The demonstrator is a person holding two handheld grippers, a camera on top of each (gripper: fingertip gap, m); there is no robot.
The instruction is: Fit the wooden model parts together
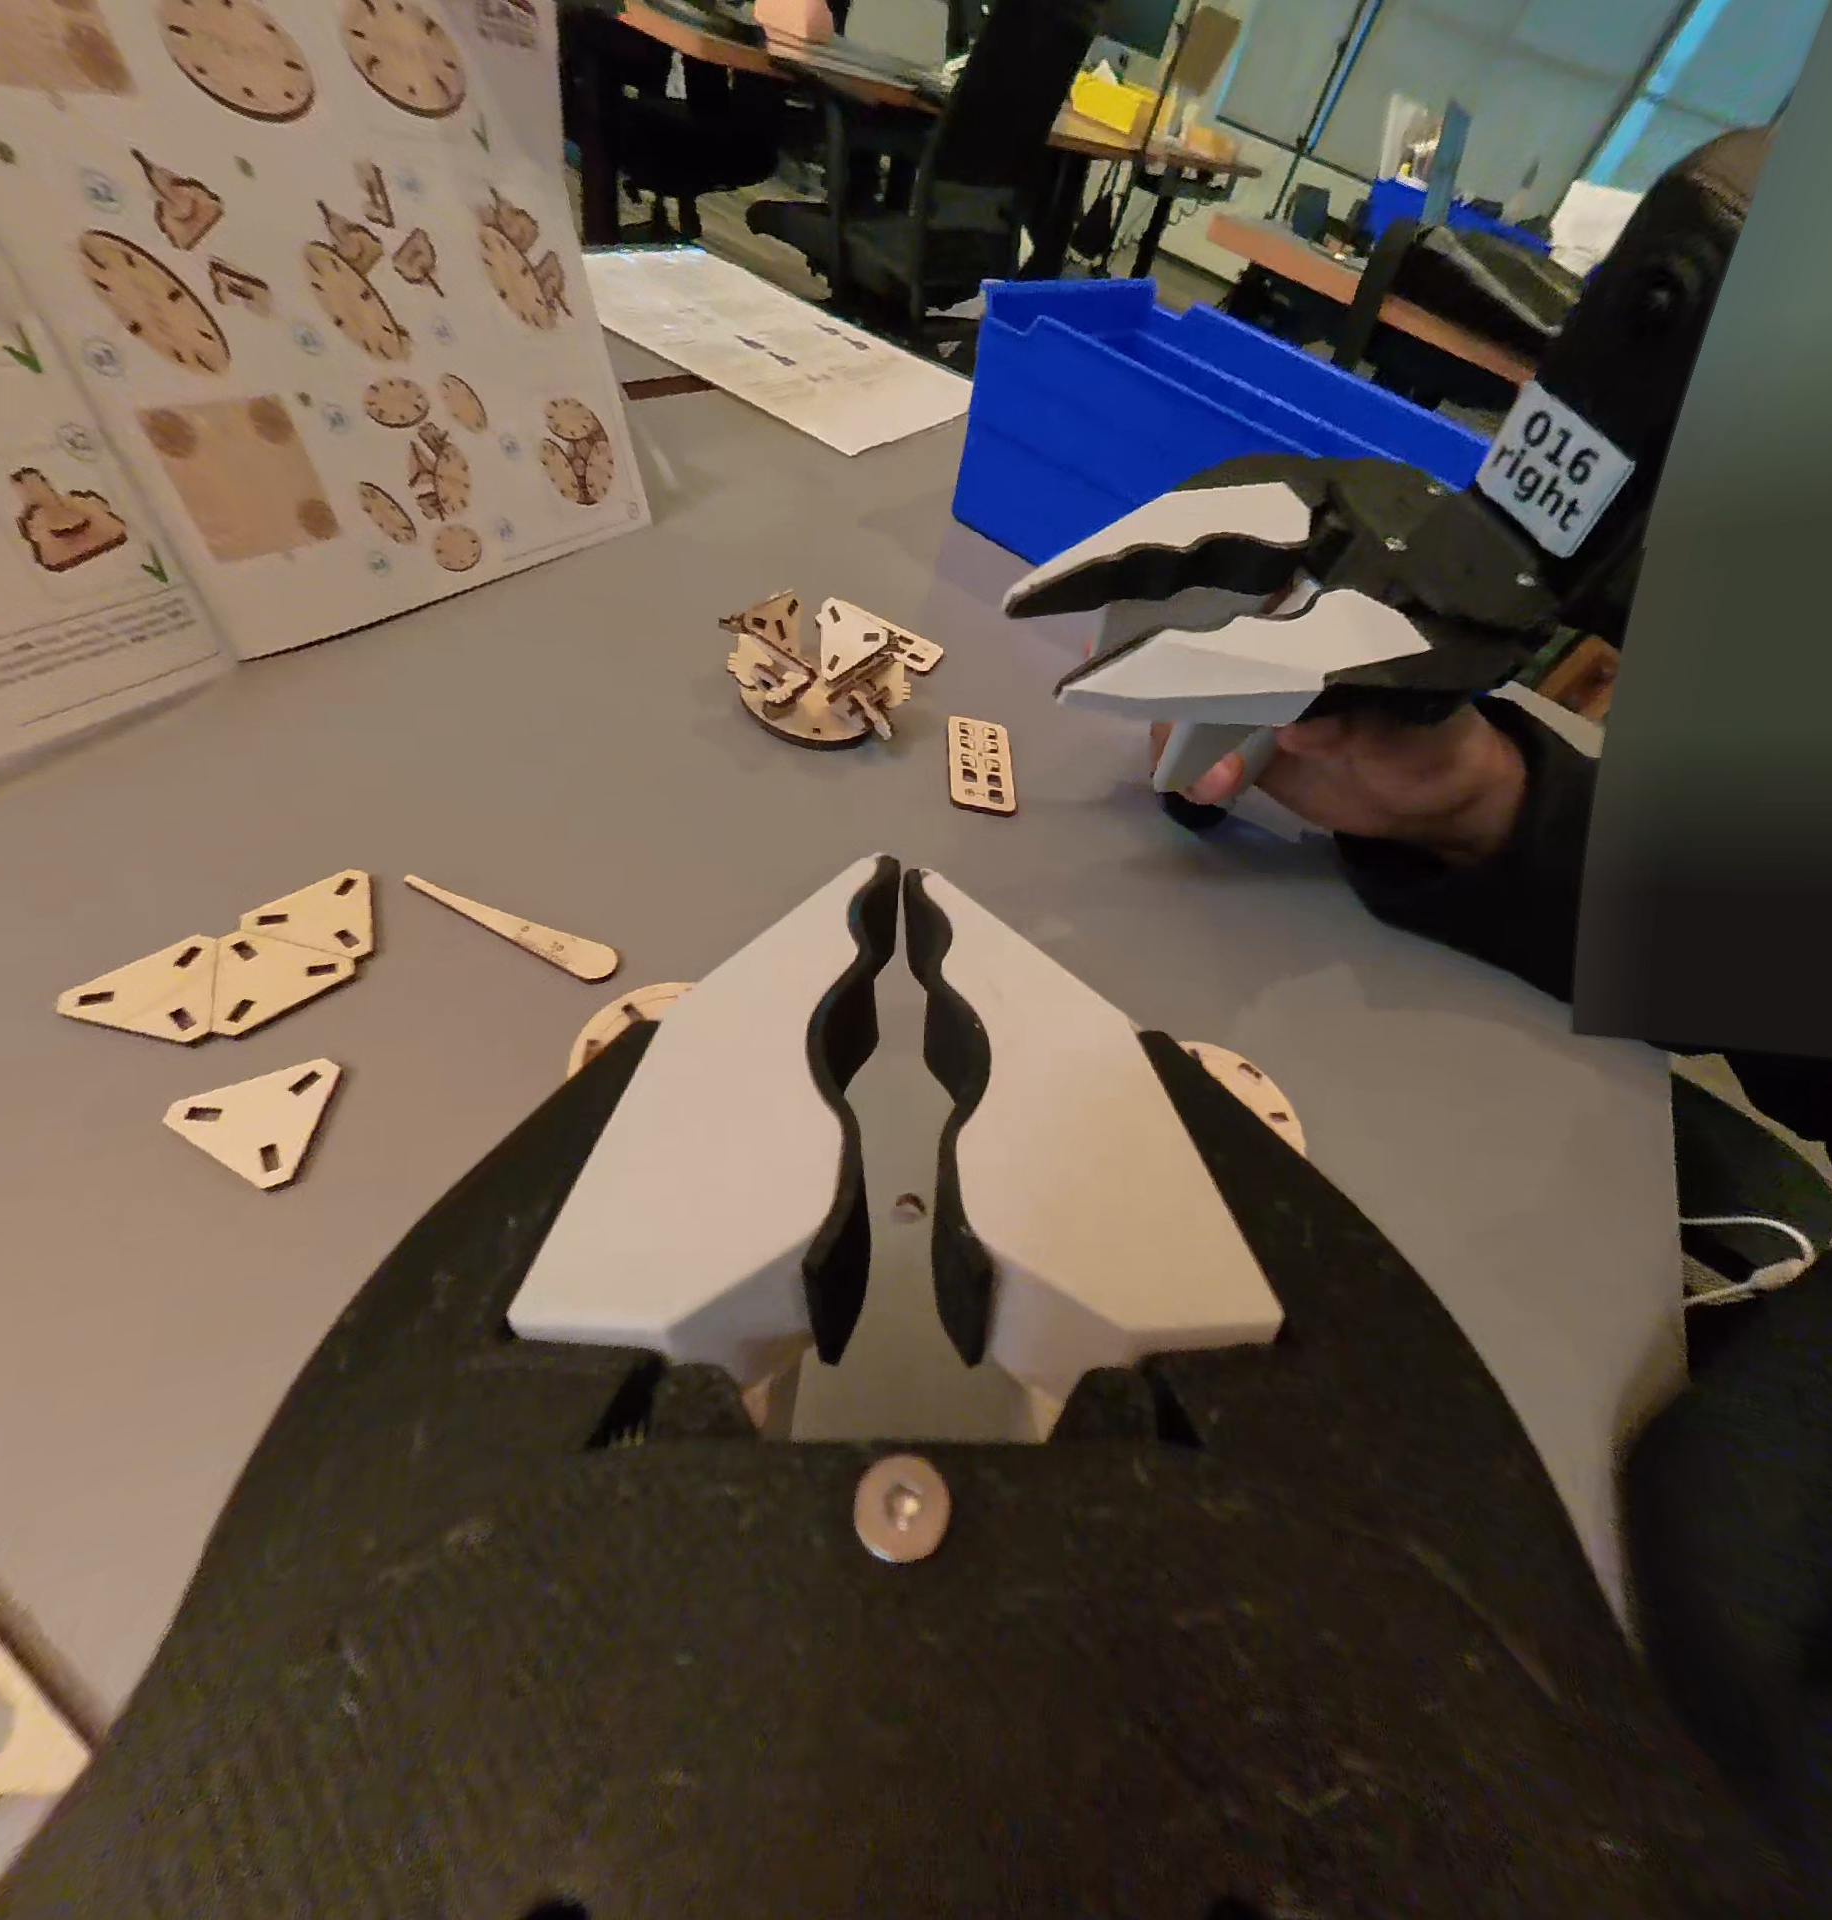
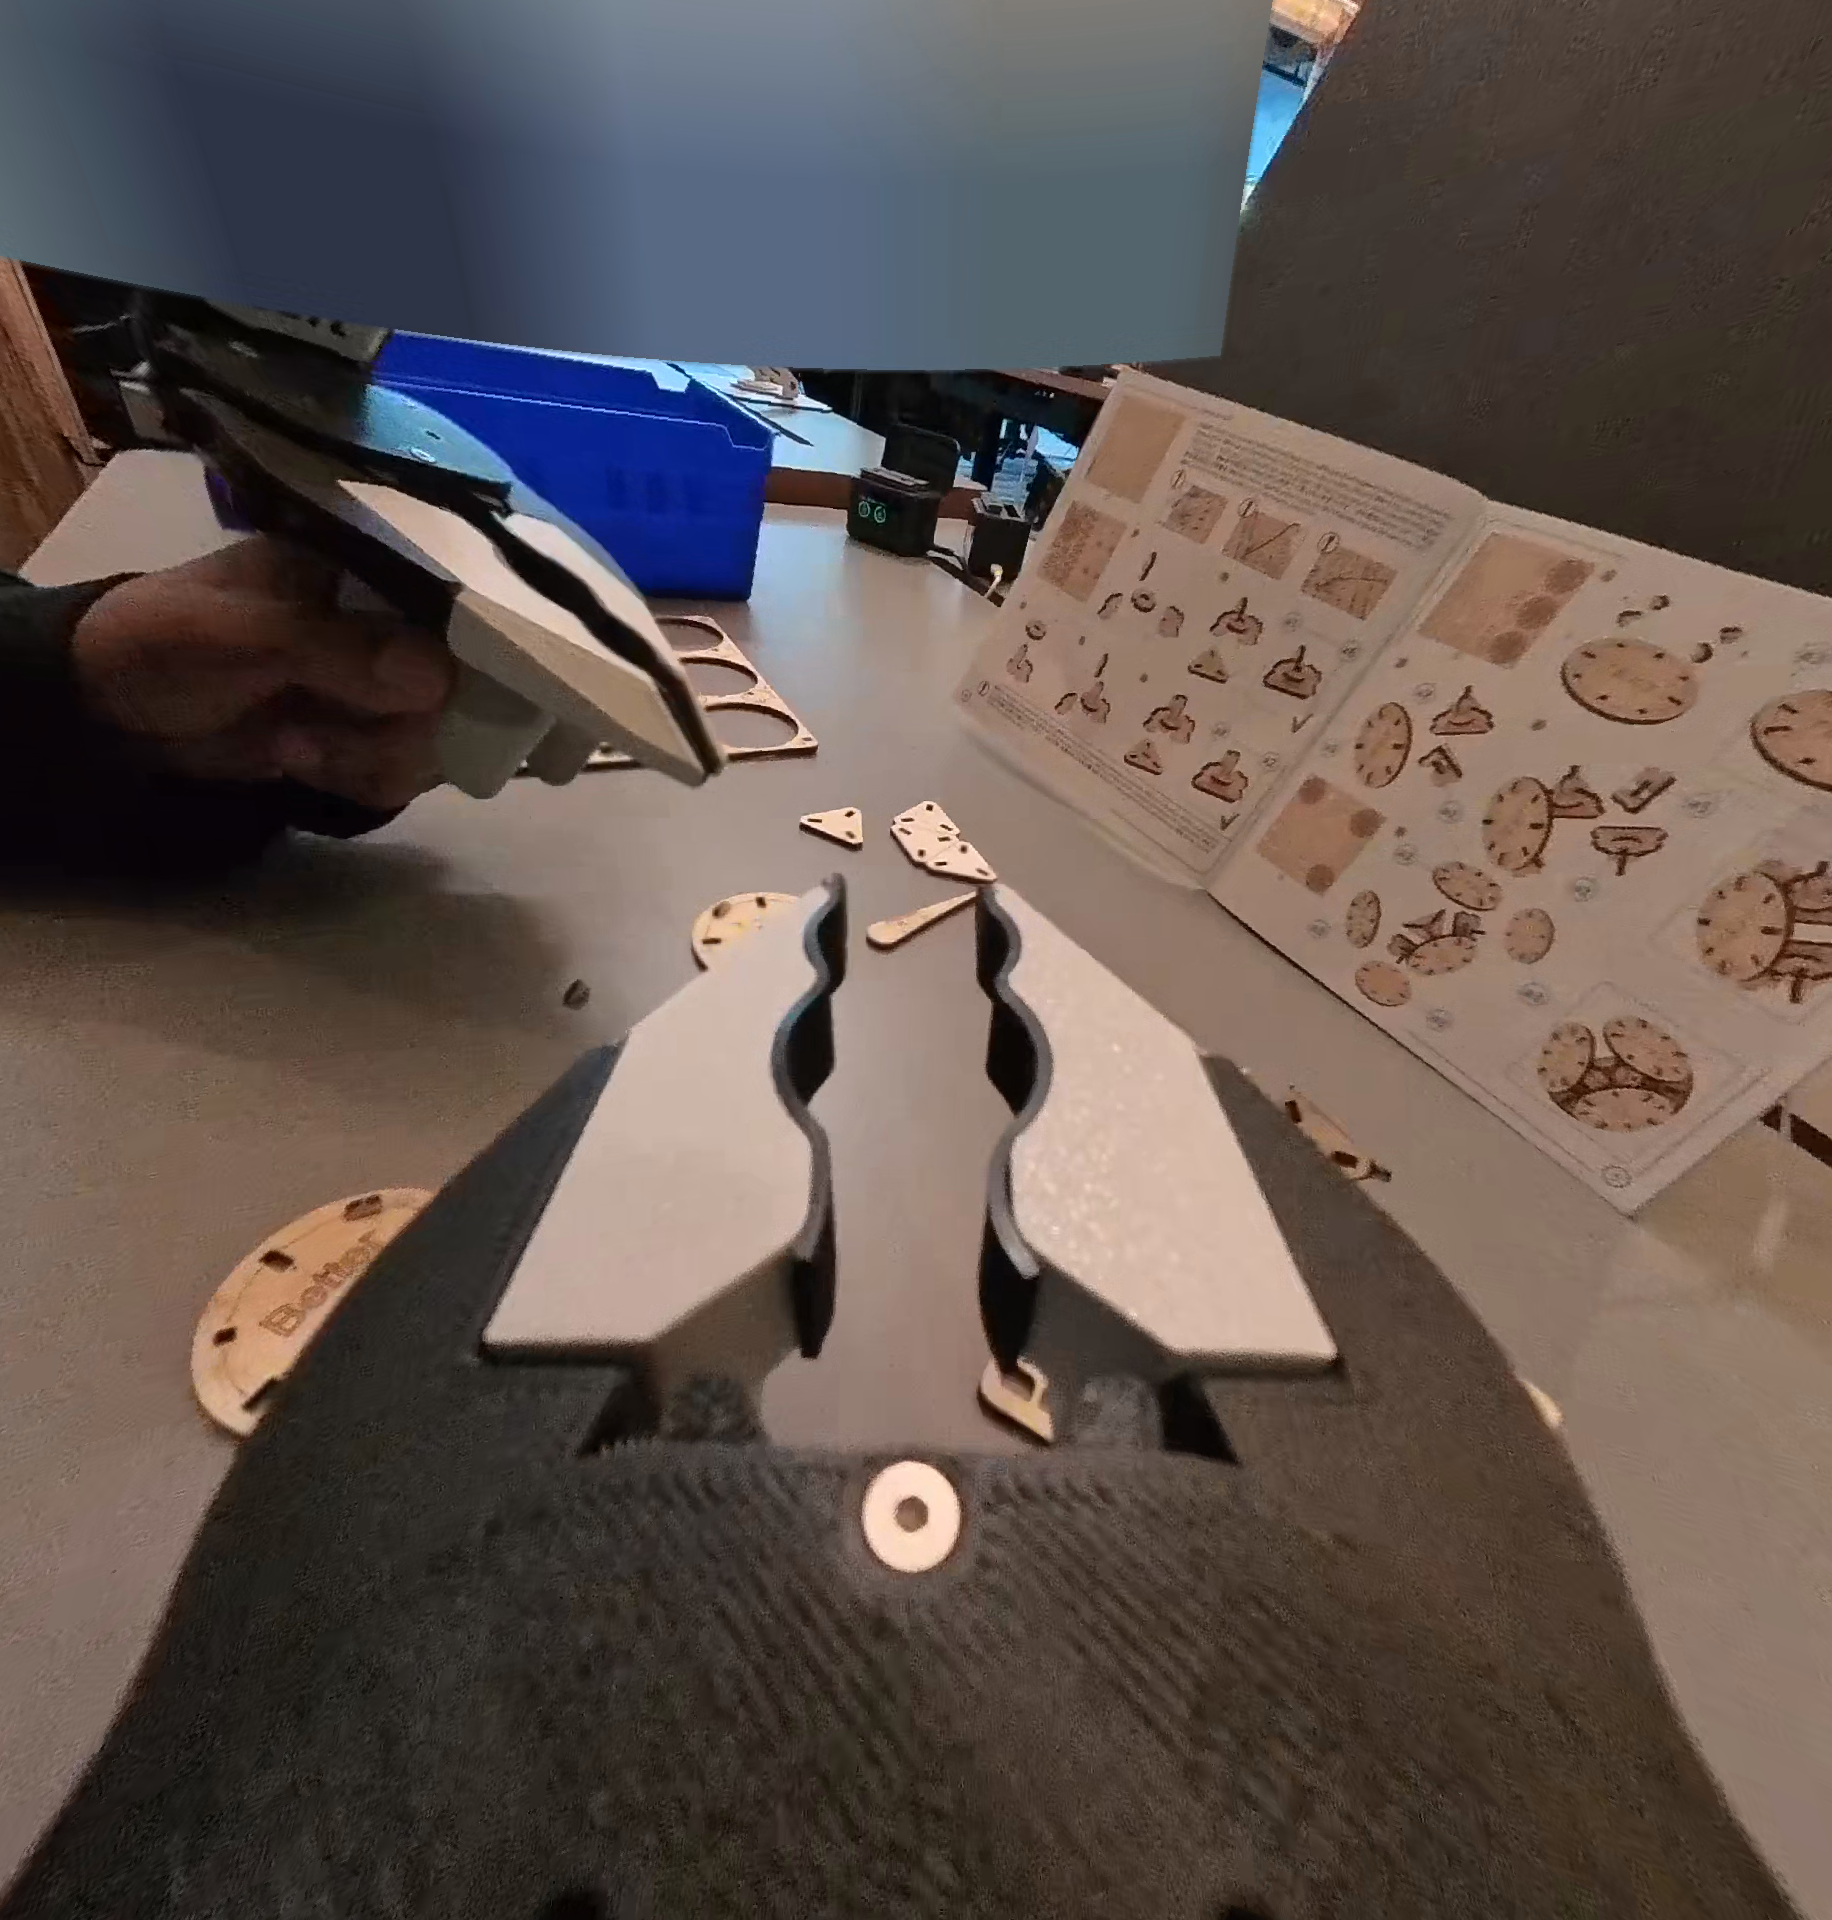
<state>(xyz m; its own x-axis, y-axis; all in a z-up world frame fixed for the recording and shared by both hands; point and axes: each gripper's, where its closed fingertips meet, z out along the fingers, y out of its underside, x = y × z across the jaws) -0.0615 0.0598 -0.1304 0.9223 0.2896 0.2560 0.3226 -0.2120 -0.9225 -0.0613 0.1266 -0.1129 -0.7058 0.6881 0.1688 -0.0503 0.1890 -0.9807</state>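
Observation:
My left gripper (image 1: 899, 868) is shut above the grey table (image 1: 579, 790), and nothing shows between its pads. It also shows in the right wrist view (image 2: 706, 767), held by a hand. A wooden disc (image 1: 621, 1023) lies partly under it. My right gripper (image 2: 910, 899) is open with nothing between its pads. A tapered wooden stick (image 2: 917, 922) lies on the table beyond its tips. In the left wrist view the right gripper (image 1: 1037, 649) hovers right of a partly built wooden assembly (image 1: 818, 675) and above a slotted wooden strip (image 1: 981, 764). Flat wooden triangles (image 1: 237, 966) lie at the left.
An open instruction booklet (image 1: 268, 312) stands at the back left of the table. A blue bin (image 1: 1151, 416) sits at the back right. A wooden sheet with round cutouts (image 2: 735, 686) lies behind the left gripper. Another wooden disc (image 2: 288, 1309) lies by the right gripper's body. My right fingertips sit around 8 cm from my left ones. The wooden disc (image 1: 621, 1023) lies around 9 cm away from my left fingertips.

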